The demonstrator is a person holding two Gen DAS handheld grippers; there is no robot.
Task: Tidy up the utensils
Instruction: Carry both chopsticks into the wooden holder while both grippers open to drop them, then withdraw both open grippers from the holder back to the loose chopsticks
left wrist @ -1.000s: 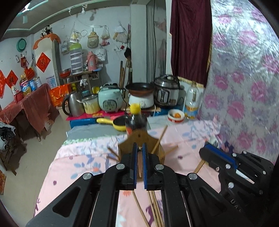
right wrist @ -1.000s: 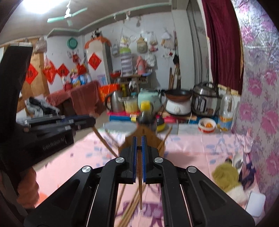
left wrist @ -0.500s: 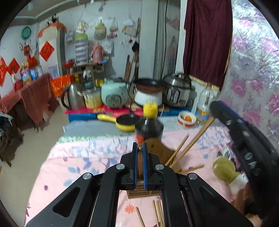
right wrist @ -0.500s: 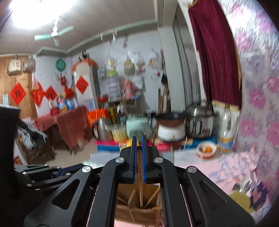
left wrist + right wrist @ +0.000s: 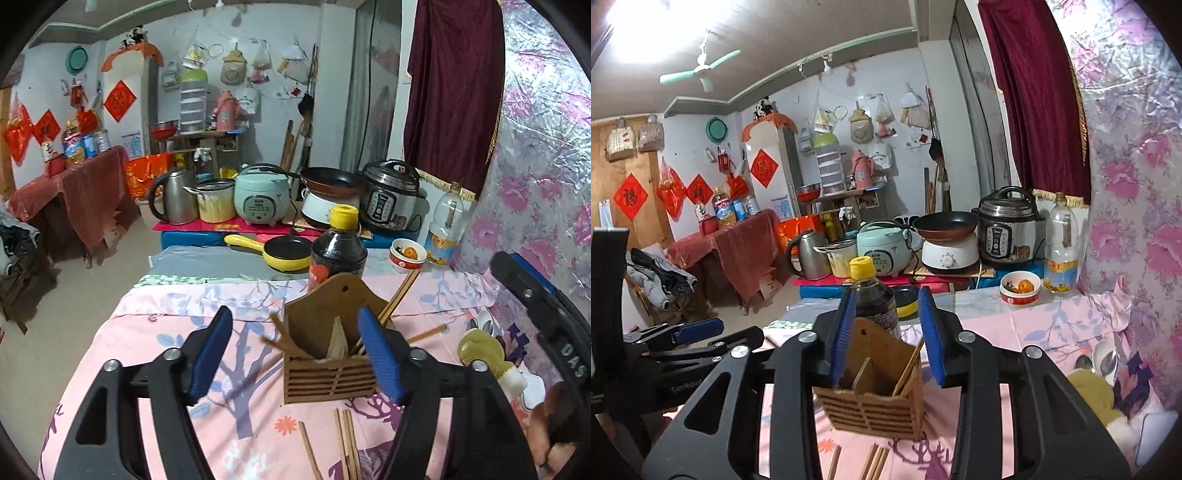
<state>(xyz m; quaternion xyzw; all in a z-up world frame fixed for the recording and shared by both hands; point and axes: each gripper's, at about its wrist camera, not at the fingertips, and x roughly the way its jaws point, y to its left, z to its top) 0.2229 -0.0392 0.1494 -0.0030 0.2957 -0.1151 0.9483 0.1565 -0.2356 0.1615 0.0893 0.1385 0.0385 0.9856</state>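
Note:
A slatted wooden utensil holder (image 5: pixel 328 373) (image 5: pixel 875 400) stands on the pink floral tablecloth (image 5: pixel 155 332) with several chopsticks (image 5: pixel 397 295) (image 5: pixel 907 365) leaning in it. More loose chopsticks (image 5: pixel 343 443) (image 5: pixel 875 461) lie on the cloth in front of it. My left gripper (image 5: pixel 295 354) hovers just before the holder, its jaws opening wide, with no chopstick between the pads. My right gripper (image 5: pixel 886 334) hangs over the holder's top, jaws opening too, pads touching nothing.
A dark sauce bottle (image 5: pixel 338 254) stands right behind the holder. Beyond it are a yellow pan (image 5: pixel 284 253), a small bowl (image 5: pixel 406 254) and a plastic bottle (image 5: pixel 445 225). A yellow-green cloth (image 5: pixel 484 350) and spoons (image 5: pixel 1104 356) lie at the right by the floral wall.
Both grippers were shut on a chopstick each; both now stand open with those chopsticks gone from the pads. Both have come in closer over the holder.

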